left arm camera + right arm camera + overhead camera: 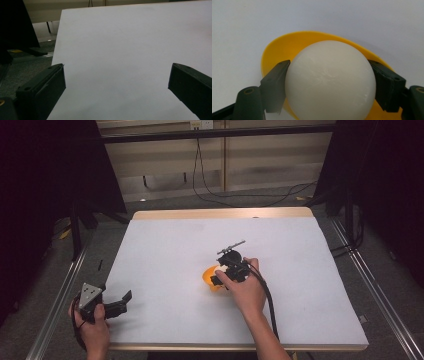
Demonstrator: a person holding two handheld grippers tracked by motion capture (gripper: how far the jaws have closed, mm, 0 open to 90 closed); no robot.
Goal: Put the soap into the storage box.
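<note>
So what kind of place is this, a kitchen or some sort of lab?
Probably a lab or recording setup, not a kitchen. A bare white table stands between dark curtains, loose cables trail across the floor behind, and a person works handheld tongs, the right tongs closed on a white ball over a yellow bowl.

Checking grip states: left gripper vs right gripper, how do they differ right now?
The right gripper is shut on a white ball over a yellow bowl; the left gripper is open with nothing between its jaws. The right sits mid-table, the left at the table near-left corner. Both have black jaws and are hand-held.
</note>
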